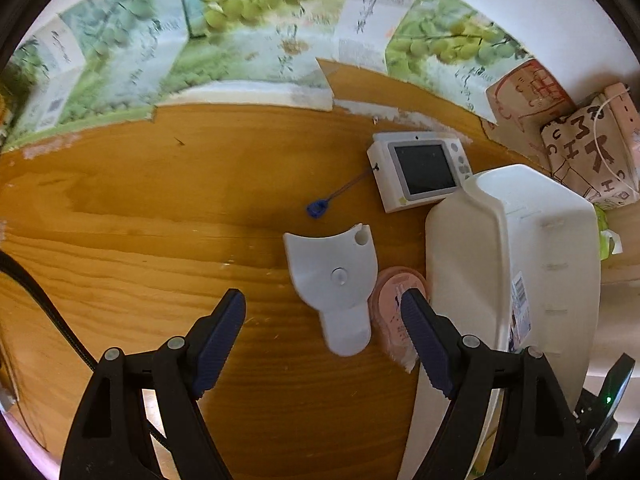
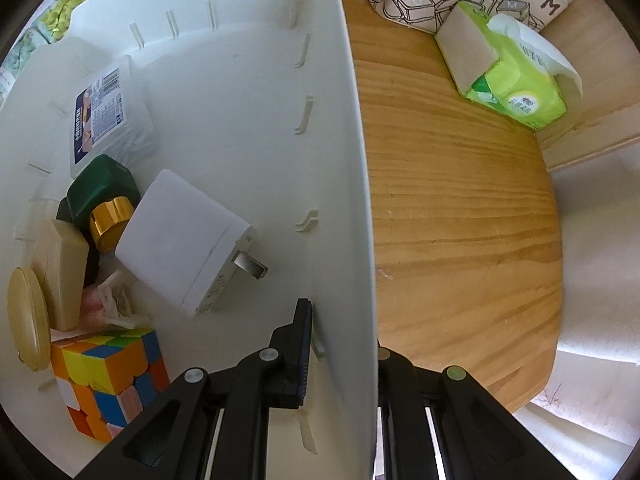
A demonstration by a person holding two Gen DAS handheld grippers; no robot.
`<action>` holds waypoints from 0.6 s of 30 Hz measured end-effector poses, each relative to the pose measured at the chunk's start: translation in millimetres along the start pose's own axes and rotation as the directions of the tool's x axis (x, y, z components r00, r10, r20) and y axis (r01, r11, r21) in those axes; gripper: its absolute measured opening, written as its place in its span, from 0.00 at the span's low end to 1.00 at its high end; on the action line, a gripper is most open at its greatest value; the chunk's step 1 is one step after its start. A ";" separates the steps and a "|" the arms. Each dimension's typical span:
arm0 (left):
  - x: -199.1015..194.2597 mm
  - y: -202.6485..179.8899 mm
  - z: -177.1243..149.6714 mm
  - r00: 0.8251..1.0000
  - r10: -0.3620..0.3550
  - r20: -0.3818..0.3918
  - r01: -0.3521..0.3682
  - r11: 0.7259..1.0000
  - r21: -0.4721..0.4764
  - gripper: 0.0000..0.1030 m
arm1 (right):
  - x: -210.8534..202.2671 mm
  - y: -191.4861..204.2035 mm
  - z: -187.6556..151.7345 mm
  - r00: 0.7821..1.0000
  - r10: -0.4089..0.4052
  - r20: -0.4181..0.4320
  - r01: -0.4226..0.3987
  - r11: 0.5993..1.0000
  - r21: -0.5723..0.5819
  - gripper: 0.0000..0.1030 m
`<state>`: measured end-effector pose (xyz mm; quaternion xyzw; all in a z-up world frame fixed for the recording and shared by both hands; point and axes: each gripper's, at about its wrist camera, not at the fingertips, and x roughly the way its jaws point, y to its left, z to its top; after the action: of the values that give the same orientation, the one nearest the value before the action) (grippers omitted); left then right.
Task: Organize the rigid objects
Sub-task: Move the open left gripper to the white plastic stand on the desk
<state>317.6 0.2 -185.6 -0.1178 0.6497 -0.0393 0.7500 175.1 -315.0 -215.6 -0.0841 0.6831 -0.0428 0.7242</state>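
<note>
My left gripper (image 1: pixel 324 314) hangs open over the wooden table (image 1: pixel 140 220), pointing down at a white plastic piece (image 1: pixel 334 284) that lies between its fingers without touching them. A pink oval item (image 1: pixel 394 316) lies partly under the right finger. A small white camera (image 1: pixel 418 170) with a blue strap sits further back. The white storage bin (image 1: pixel 516 248) stands to the right. My right gripper (image 2: pixel 340 328) is shut on the bin wall (image 2: pixel 344 200), one finger inside, the other hidden outside. Inside lie a white charger (image 2: pixel 180 240), a puzzle cube (image 2: pixel 108 380), a green bottle with gold cap (image 2: pixel 104 196) and a labelled clear box (image 2: pixel 104 112).
Grape-printed boxes (image 1: pixel 240 32) line the back of the table. Patterned paper bags (image 1: pixel 588 152) stand at the back right, and a green tissue pack (image 2: pixel 508 68) lies beside them. The table's curved edge (image 2: pixel 556 280) runs close on the bin's right side.
</note>
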 end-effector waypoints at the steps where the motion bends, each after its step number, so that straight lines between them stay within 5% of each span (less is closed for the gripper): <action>1: 3.2 -0.4 1.3 1.000 -0.001 -0.005 0.001 1.000 -0.003 0.80 | 0.7 0.3 0.9 1.000 -0.002 -0.005 0.002 1.000 0.002 0.13; 18: 31.6 -2.5 13.1 0.999 0.017 -0.036 -0.018 0.999 -0.036 0.76 | -0.5 -5.6 13.5 0.999 0.003 -0.050 -0.001 0.999 0.035 0.15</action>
<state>335.5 -7.2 -213.8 -0.1252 0.6645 -0.0230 0.7364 188.9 -319.6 -213.4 -0.0696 0.7000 -0.0563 0.7085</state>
